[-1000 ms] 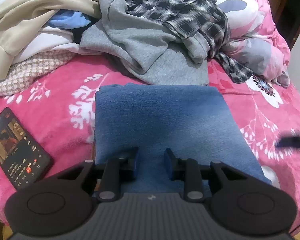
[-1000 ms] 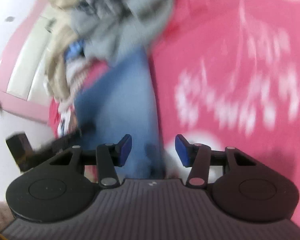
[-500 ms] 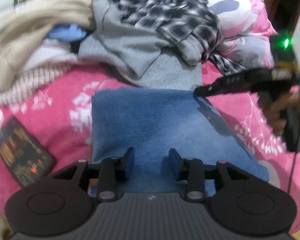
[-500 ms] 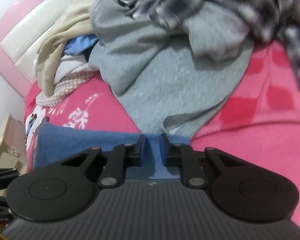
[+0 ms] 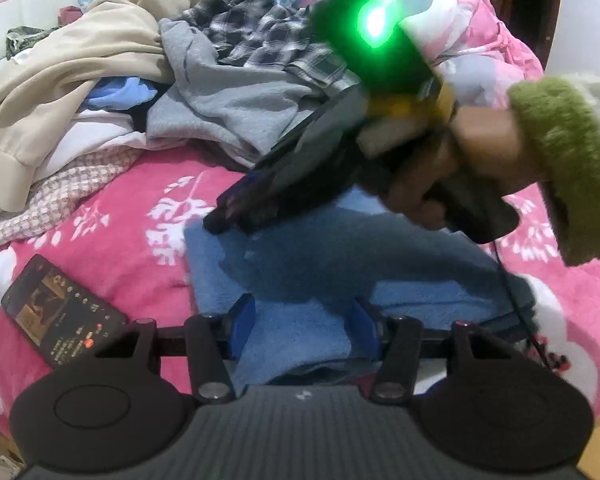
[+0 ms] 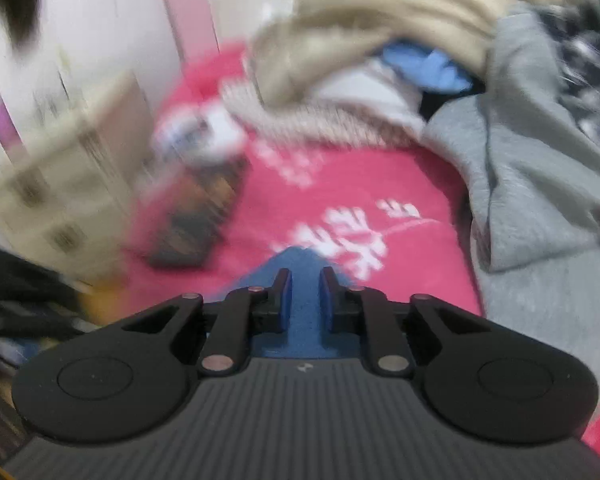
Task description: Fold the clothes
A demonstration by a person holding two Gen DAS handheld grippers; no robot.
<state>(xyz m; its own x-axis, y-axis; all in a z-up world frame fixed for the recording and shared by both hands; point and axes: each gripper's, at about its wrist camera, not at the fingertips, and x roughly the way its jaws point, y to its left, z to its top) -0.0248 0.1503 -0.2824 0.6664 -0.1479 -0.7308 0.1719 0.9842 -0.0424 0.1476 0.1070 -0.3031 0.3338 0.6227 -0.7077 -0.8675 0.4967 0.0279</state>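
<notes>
A folded blue denim garment (image 5: 340,276) lies on the pink floral bedspread (image 5: 132,208). My left gripper (image 5: 304,326) is open, its jaws wide apart over the near edge of the denim. My right gripper (image 5: 220,222) reaches across the denim from the right in the left wrist view, its tips at the far left corner. In the blurred right wrist view the right gripper (image 6: 304,292) has its jaws nearly closed with blue denim (image 6: 300,276) between them.
A pile of unfolded clothes lies behind: a beige garment (image 5: 80,64), a grey sweatshirt (image 5: 228,108), a plaid shirt (image 5: 268,36). A phone (image 5: 60,312) lies on the bedspread at left. A pink quilt (image 5: 480,40) sits at the back right.
My right gripper swept left across the denim from its far right corner to its far left corner. My left gripper opened wider. The right wrist view swung toward the bed's left side.
</notes>
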